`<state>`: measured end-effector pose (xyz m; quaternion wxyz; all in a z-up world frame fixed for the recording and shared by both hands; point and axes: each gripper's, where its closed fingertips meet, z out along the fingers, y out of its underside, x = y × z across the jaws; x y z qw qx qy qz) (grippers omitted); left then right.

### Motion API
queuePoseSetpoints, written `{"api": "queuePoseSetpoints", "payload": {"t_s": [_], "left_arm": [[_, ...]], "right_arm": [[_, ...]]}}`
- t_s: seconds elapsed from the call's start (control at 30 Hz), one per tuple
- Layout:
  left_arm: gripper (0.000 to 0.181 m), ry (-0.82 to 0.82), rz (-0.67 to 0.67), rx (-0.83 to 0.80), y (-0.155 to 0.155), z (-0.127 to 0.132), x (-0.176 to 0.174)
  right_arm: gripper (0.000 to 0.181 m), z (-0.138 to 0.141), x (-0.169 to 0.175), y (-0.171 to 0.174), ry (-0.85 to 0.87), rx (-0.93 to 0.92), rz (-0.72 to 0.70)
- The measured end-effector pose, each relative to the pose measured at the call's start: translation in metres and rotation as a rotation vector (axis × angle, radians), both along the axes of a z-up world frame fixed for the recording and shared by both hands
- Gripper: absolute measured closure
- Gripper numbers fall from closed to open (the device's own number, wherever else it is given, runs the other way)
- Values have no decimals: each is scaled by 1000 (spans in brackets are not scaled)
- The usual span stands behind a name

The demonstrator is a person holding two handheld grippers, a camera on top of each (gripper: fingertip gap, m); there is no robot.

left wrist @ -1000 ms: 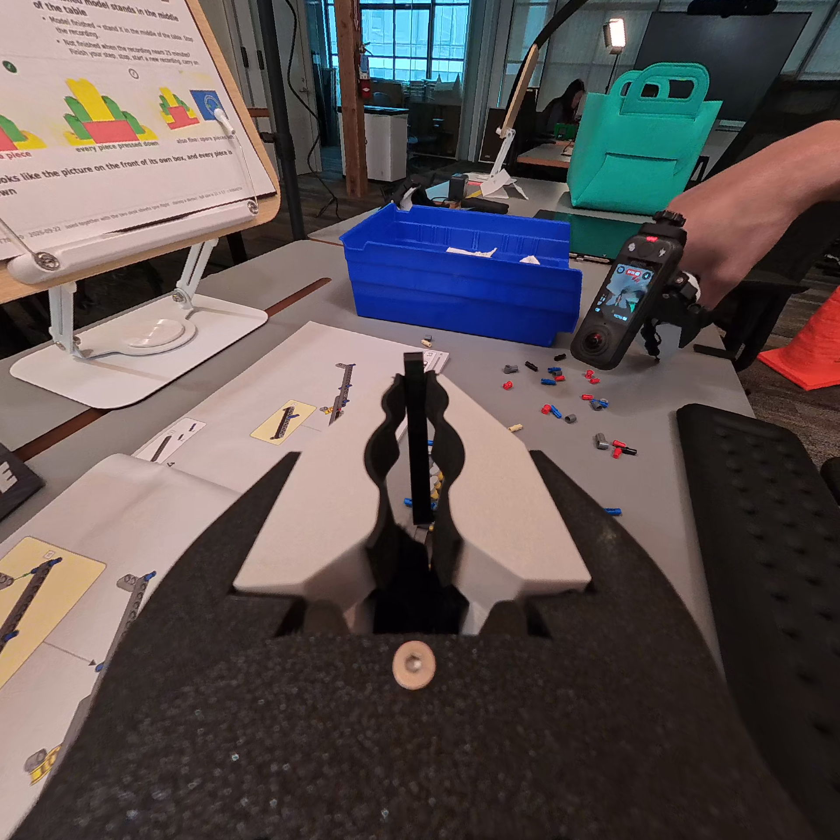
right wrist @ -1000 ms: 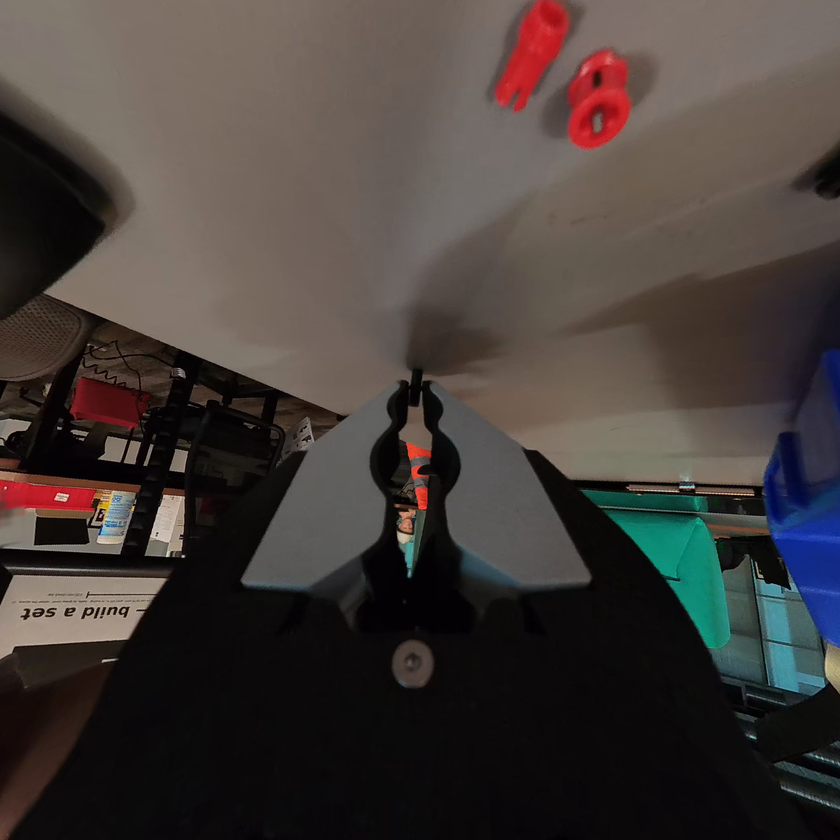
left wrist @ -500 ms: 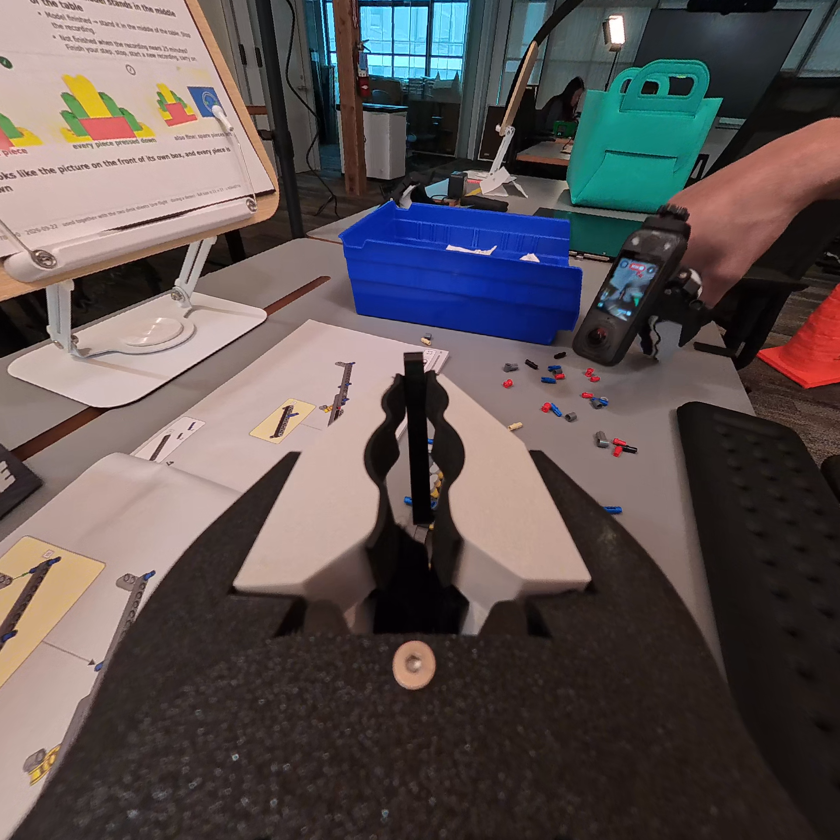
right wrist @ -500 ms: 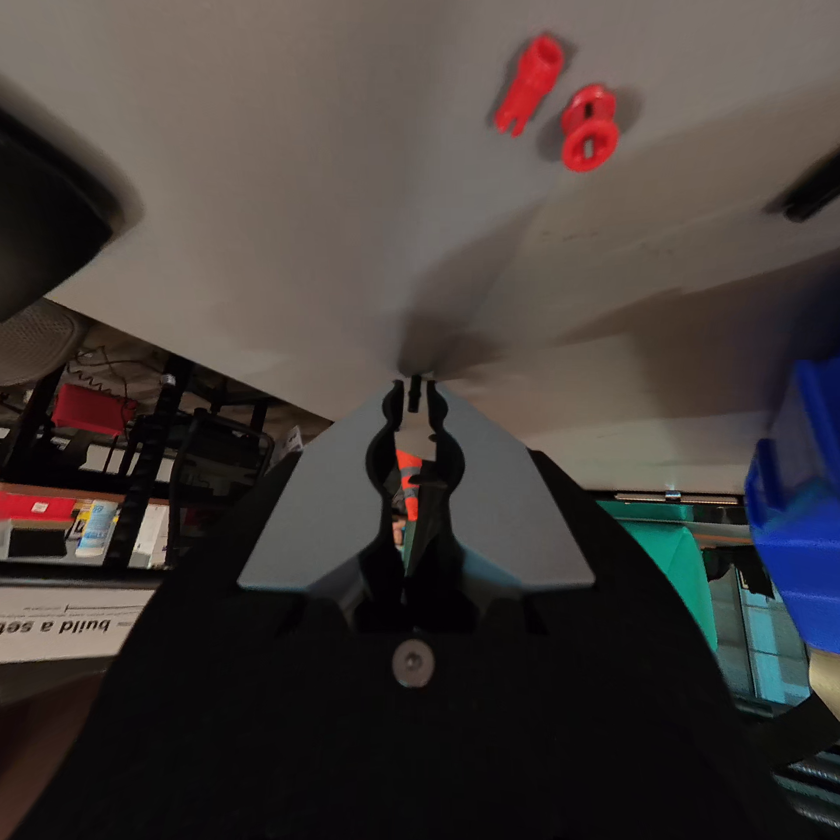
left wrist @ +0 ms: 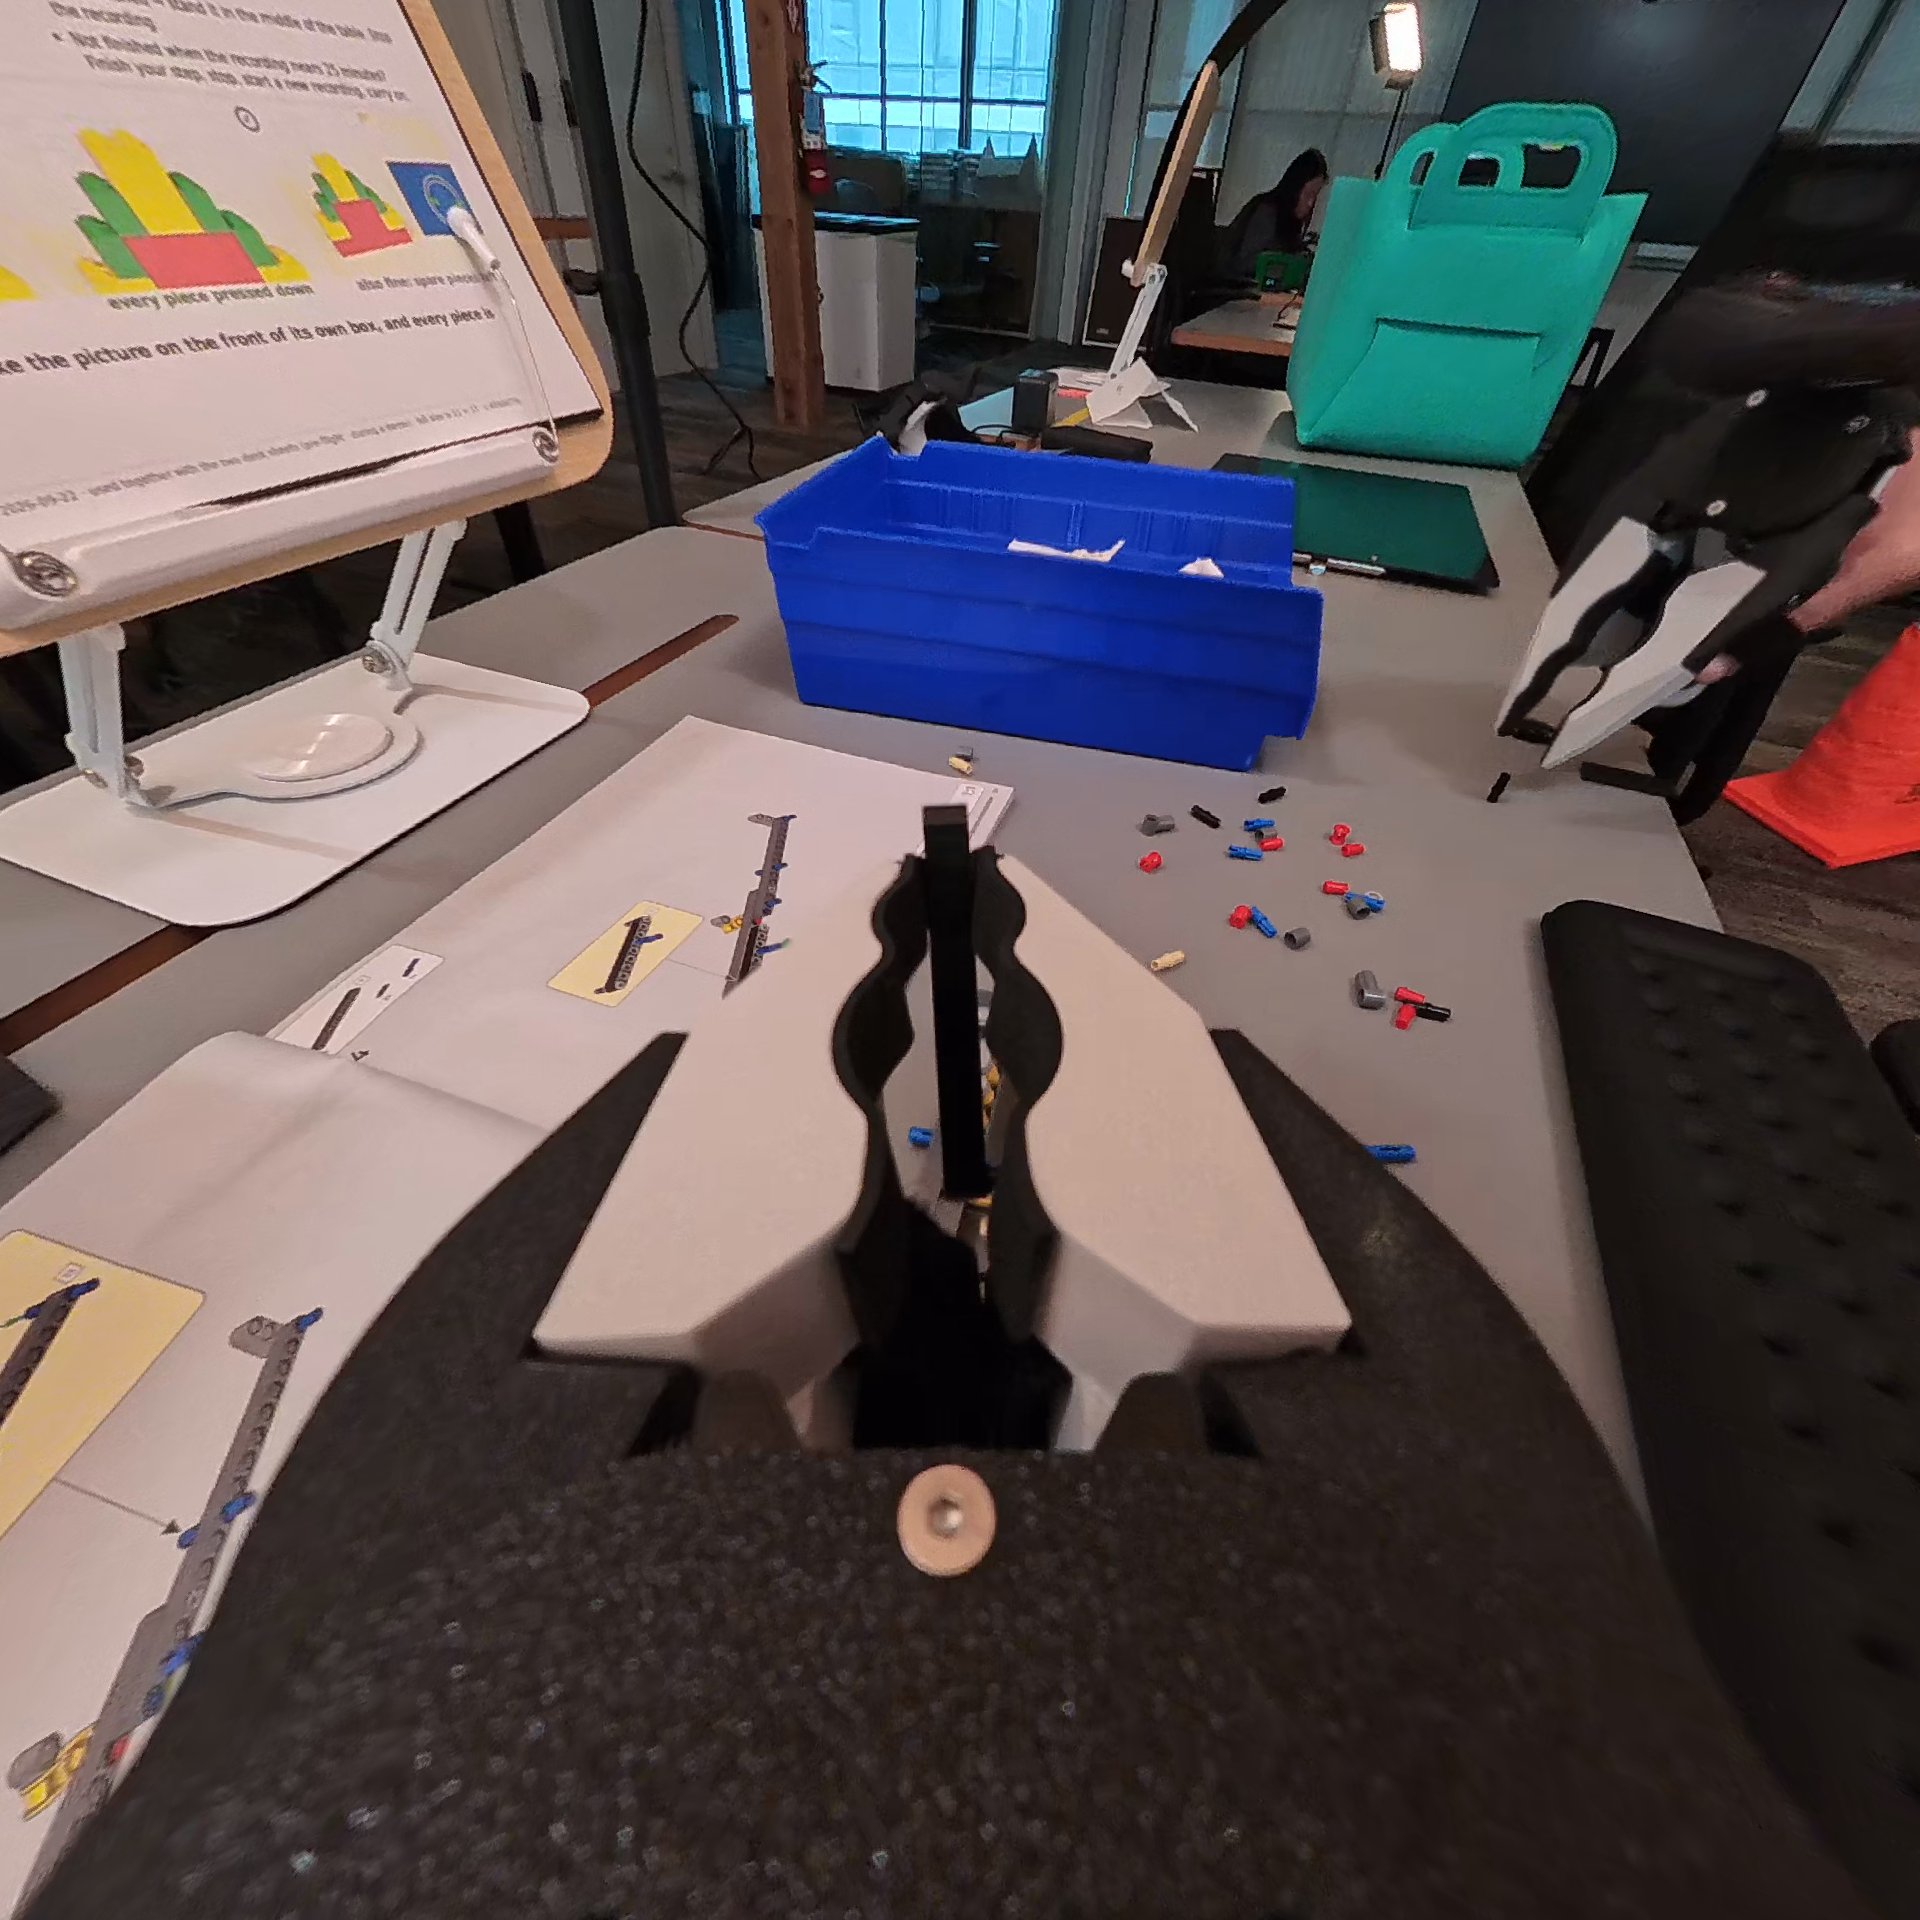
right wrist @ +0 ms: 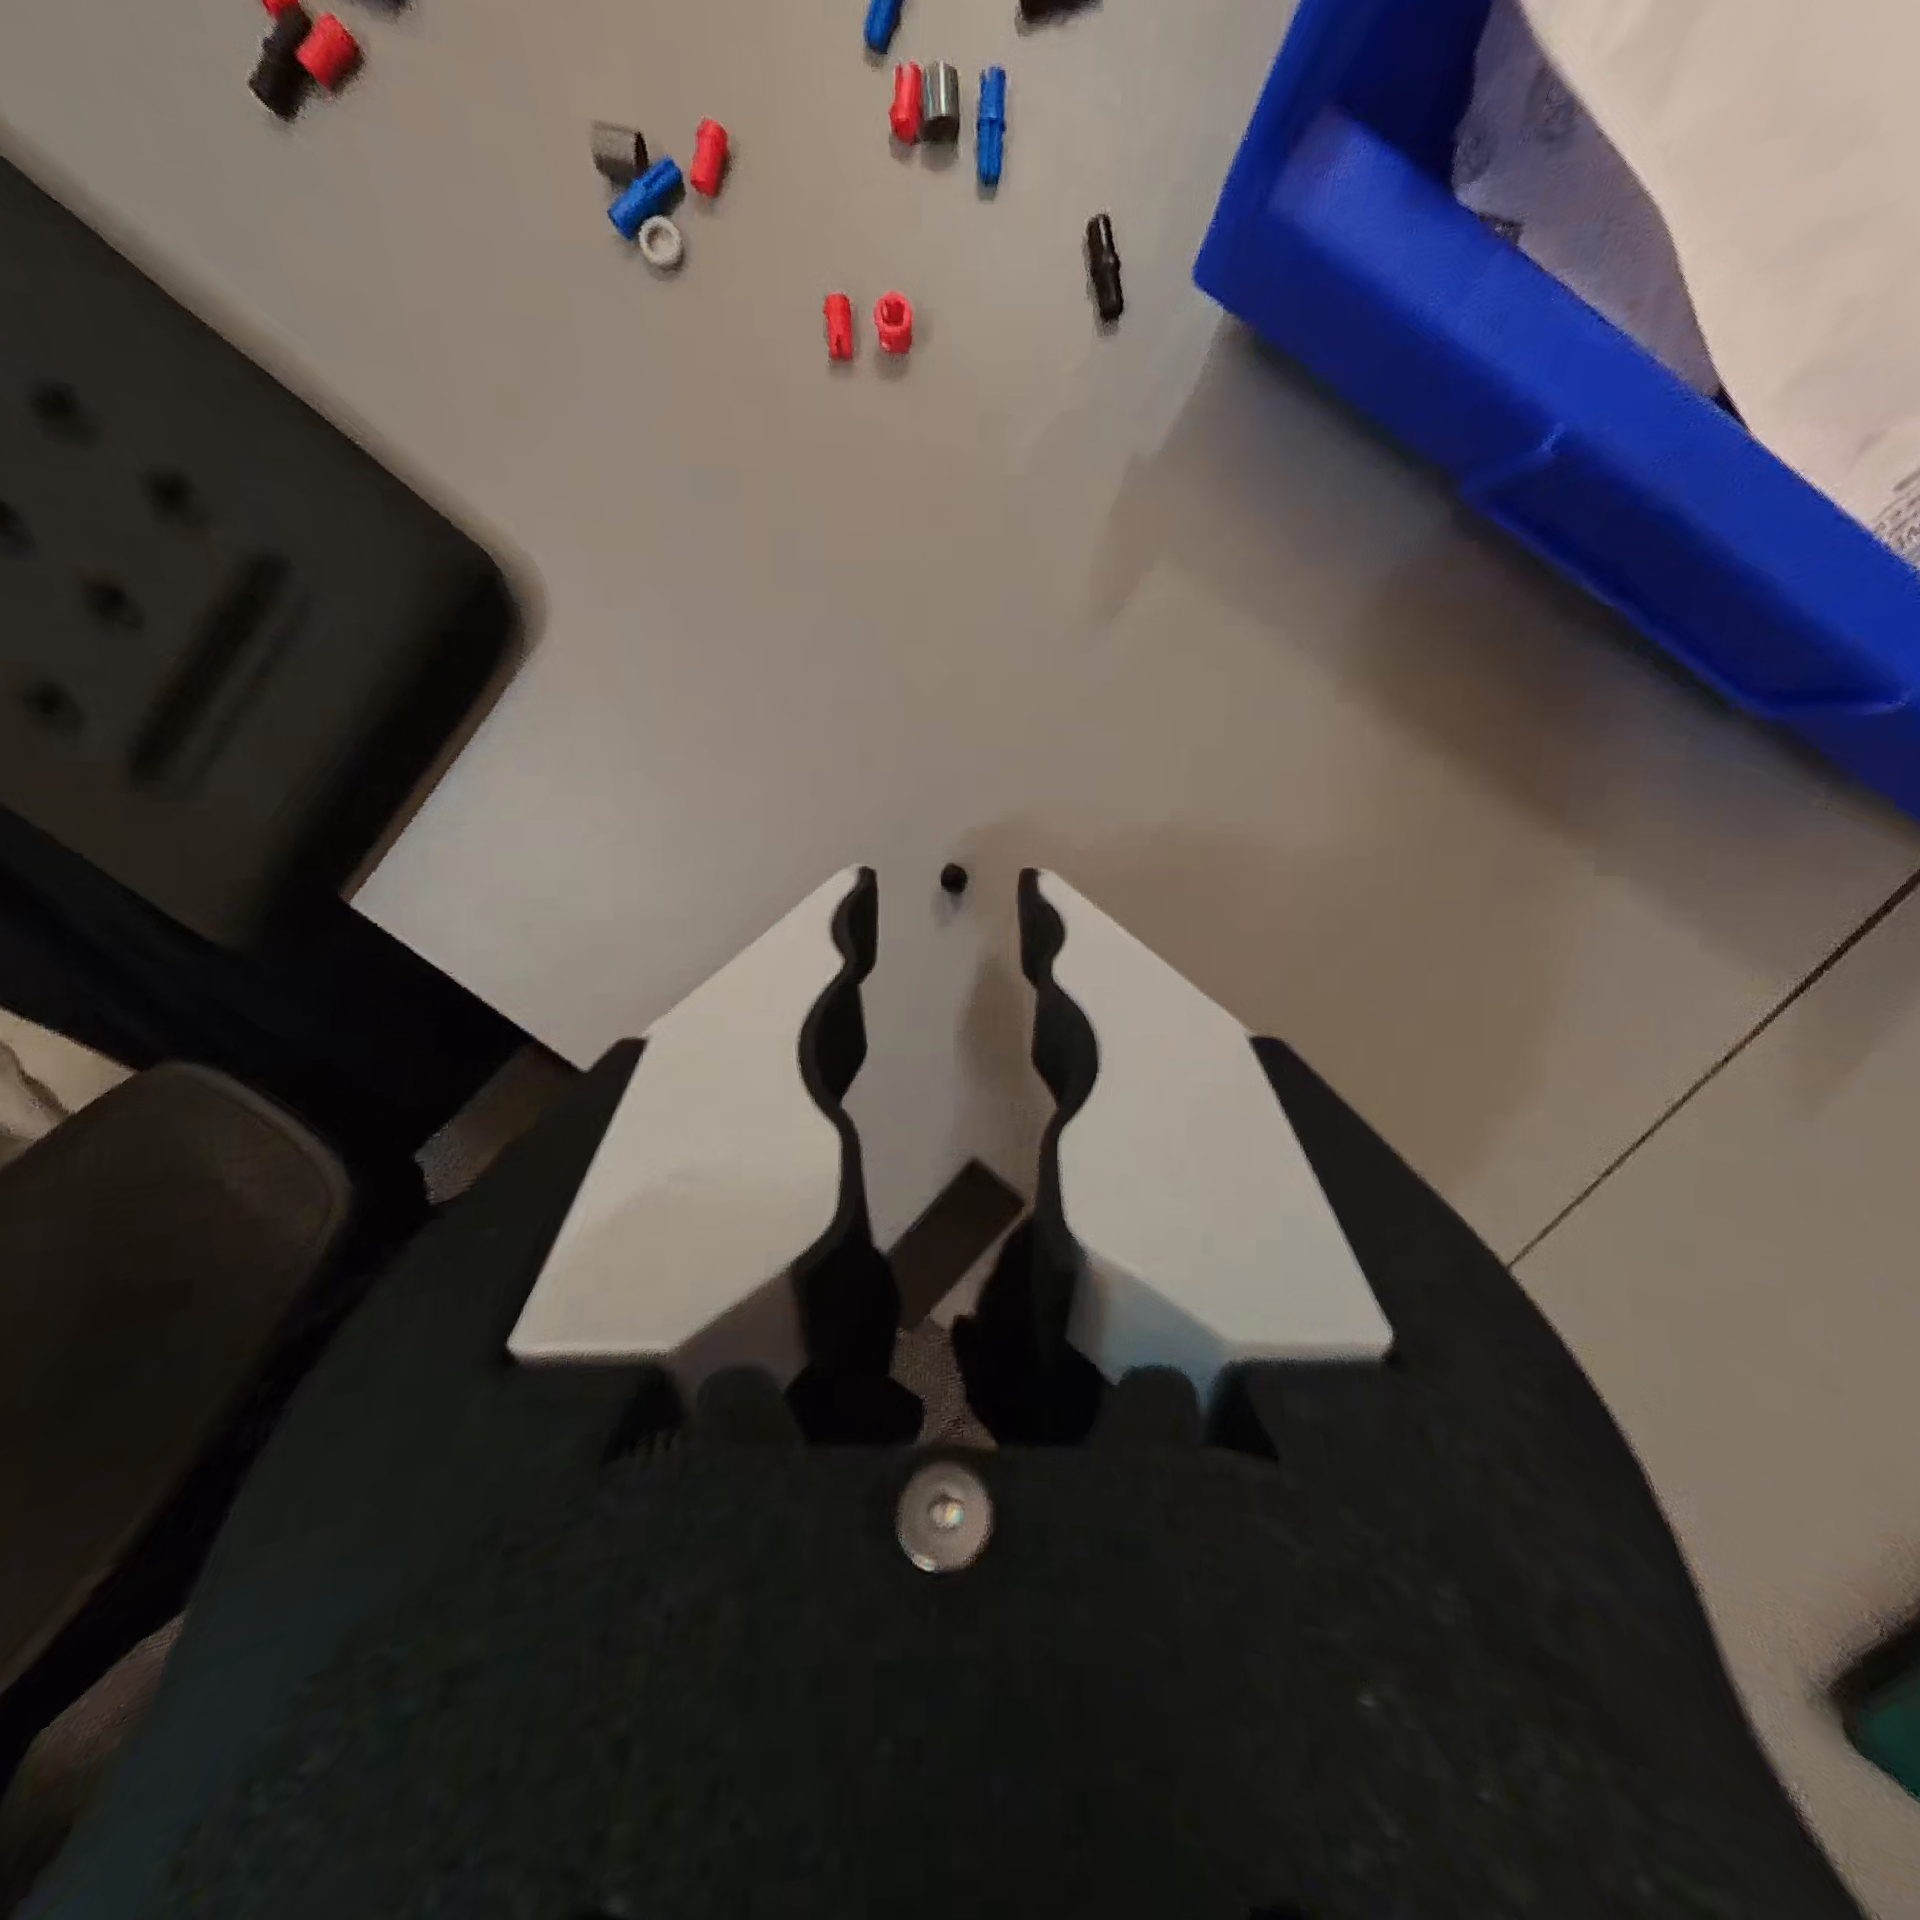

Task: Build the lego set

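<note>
My left gripper [left wrist: 948, 868] is shut on a long thin black beam [left wrist: 951, 997], held upright above the instruction sheets [left wrist: 582, 935]. My right gripper [right wrist: 943, 883] is open over the grey table near its far right edge. A small black pin [right wrist: 953, 879] stands on the table between the right gripper's fingertips, touching neither. In the left wrist view the right gripper [left wrist: 1538, 743] hangs just above that pin [left wrist: 1497, 787]. Several loose red, blue, grey and black pins [left wrist: 1288, 894] lie scattered on the table; they also show in the right wrist view [right wrist: 862, 322].
A blue bin [left wrist: 1039, 613] stands behind the pins, also seen in the right wrist view [right wrist: 1507, 416]. A black mat [left wrist: 1745, 1195] lies on the right. A picture board on a white stand [left wrist: 260, 260] is at the left. A teal bag [left wrist: 1455, 291] and an orange cone [left wrist: 1849, 769] are beyond. Left tips to right tips: about 40 cm.
My right gripper has opened, let go of the small black pin, and drawn back and turned over the table. The left gripper still holds the black beam in place.
</note>
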<state>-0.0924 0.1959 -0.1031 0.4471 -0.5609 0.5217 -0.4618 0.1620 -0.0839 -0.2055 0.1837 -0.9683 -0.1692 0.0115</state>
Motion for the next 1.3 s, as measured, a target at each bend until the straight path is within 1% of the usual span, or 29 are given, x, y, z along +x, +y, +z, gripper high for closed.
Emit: {"api": "queuePoseSetpoints", "payload": {"t_s": [0.1,0.37,0.67,0.93,1.1,1.17,1.2,1.27,1.3], "left_arm": [[175,16,-2,-7,1,-7,2],[174,26,9,-8,6,-10,0],[175,30,0,-3,3,-10,1],[174,31,-2,-5,3,-11,1],[175,27,-7,-4,1,-10,2],[175,16,-11,-3,-1,-9,3],[175,8,-13,-4,-2,-8,3],[175,-17,-15,-6,-7,-5,6],[175,-30,-18,-8,-10,-3,7]], "right_arm": [[158,-7,2,2,-62,-9,36],[164,-22,3,1,-33,-79,60],[173,-24,4,1,-35,-84,77],[177,-28,3,-1,-33,-103,80],[177,-24,-1,6,-41,-54,112],[178,-11,-14,22,-14,45,137],[178,-1,-26,35,26,117,139],[178,29,-67,68,159,292,144],[178,45,-94,86,204,386,183]]}}
